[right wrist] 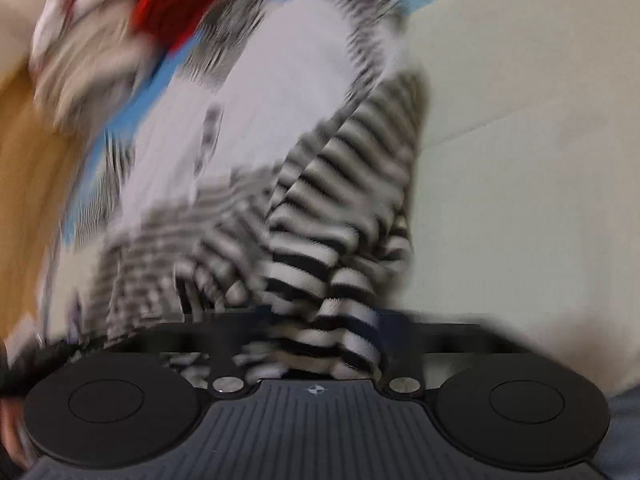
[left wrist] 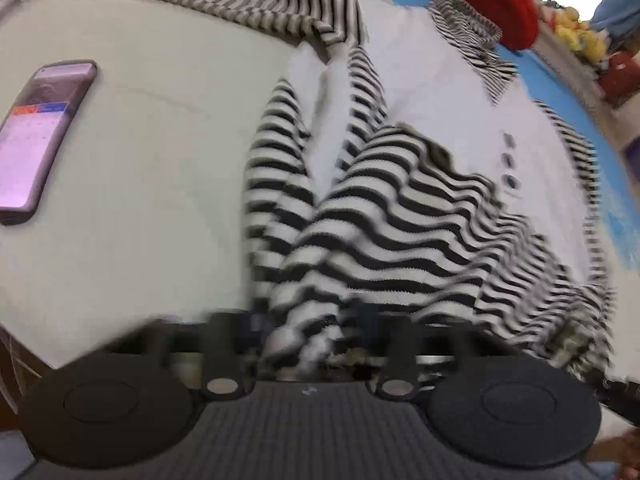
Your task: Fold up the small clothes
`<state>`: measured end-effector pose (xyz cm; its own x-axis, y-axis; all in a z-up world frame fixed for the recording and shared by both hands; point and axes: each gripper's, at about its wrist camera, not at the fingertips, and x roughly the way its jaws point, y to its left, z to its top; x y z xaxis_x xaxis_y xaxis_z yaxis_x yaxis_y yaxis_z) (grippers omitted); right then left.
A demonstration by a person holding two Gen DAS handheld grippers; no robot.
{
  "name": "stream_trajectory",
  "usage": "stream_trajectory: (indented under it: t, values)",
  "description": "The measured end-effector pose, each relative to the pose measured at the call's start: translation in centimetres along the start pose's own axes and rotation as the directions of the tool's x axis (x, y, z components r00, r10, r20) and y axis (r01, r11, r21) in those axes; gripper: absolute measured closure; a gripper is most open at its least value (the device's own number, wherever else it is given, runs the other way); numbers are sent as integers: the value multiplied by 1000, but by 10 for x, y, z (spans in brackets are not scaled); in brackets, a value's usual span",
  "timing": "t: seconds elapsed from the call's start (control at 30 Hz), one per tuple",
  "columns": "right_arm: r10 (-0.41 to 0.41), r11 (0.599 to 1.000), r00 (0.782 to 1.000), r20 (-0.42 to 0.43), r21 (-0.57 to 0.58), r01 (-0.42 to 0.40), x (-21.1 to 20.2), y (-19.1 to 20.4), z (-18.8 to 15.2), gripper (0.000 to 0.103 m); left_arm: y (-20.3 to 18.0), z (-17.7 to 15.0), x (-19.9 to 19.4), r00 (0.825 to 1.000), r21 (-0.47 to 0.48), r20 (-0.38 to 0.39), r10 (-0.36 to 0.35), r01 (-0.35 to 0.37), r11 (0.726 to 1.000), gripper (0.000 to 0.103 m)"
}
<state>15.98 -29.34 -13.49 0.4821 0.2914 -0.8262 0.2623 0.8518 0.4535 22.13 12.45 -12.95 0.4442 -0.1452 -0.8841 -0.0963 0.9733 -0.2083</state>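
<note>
My left tool (left wrist: 308, 344) is clenched on the near striped hem of the garment (left wrist: 400, 208); my right tool (right wrist: 320, 344) grips a bunched striped edge of the same piece. I judge a fold is under way: next, carry both corners far, toward the collar, and lay them flat. The garment lies on the pale worktop (left wrist: 160, 168), its long axis running near to far, collar far.

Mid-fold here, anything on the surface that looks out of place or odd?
A phone with its screen lit lies on the white sheet, left of the striped garment; it isn't laundry. Both views are motion-blurred, so fine detail is unclear.
</note>
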Motion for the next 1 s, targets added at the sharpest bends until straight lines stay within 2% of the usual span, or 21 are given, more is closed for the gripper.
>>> stream_trajectory:
  t: [0.1,0.13,0.2,0.27,0.33,0.37,0.4,0.43,0.47,0.5,0.53,0.57,0.6,0.63,0.7,0.77,0.83,0.9,0.93,1.0]
  values:
    - [-43,995,997,70,-85,48,-36,-9,0,97,-2,-9,-25,999,29,27,-27,26,999,89]
    - [-39,994,996,81,-103,47,-52,-17,1,97,-3,-17,-33,999,46,40,-35,33,998,89]
    - [-19,995,996,83,-94,27,-73,-35,1,97,-14,-36,-46,998,66,12,-54,53,996,89]
    - [-39,993,997,67,-107,46,-84,-45,-6,97,-25,-59,-50,998,104,-24,-57,60,993,89]
    - [-56,992,998,20,-111,58,-76,-51,-12,97,-28,-72,-42,998,116,-44,-33,38,993,89]
    - [-57,992,998,-19,-115,55,-69,-50,-14,96,-28,-75,-38,999,117,-37,-14,18,993,87]
    - [-68,992,997,-47,-113,63,-63,-49,-13,94,-26,-73,-34,999,105,-31,-9,12,994,80]
    - [-89,992,994,-60,-96,83,-58,-49,-9,83,-23,-70,-34,999,72,-31,-13,16,997,79]
    - [-118,990,992,-56,-78,113,-59,-50,-4,62,-20,-63,-38,999,29,-17,-27,28,999,67]
    - [-127,990,991,-32,-67,124,-65,-50,5,52,-18,-56,-45,999,15,19,-42,42,999,55]
    - [-110,992,994,27,-53,111,-77,-50,15,40,-18,-48,-54,997,17,67,-46,45,999,46]
    - [-82,996,993,84,-37,85,-90,-52,30,35,-19,-37,-63,992,21,120,-31,28,999,27]
    - [-61,998,989,132,-15,64,-100,-54,46,33,-23,-29,-69,985,21,170,-8,5,1000,12]
    - [-48,999,981,189,21,45,-112,-55,69,30,-27,-14,-75,973,20,229,13,-18,1000,8]
    - [-34,997,955,296,79,11,-122,-53,118,29,-39,14,-75,954,23,300,15,-23,999,6]
    - [-25,995,923,384,101,-15,-116,-49,167,28,-50,41,-64,940,21,340,-9,2,1000,6]
    - [-51,994,905,423,111,4,-94,-39,220,28,-60,66,-40,932,-5,362,-13,16,1000,6]
    - [-61,995,903,425,101,20,-64,-28,269,27,-68,86,-12,925,-23,377,-43,55,998,6]
    - [-66,995,908,413,93,30,-45,-21,293,25,-70,90,1,931,-40,362,-49,68,997,6]
    - [-81,995,923,377,82,53,-4,-10,337,20,-74,105,21,956,-105,283,-78,111,988,6]
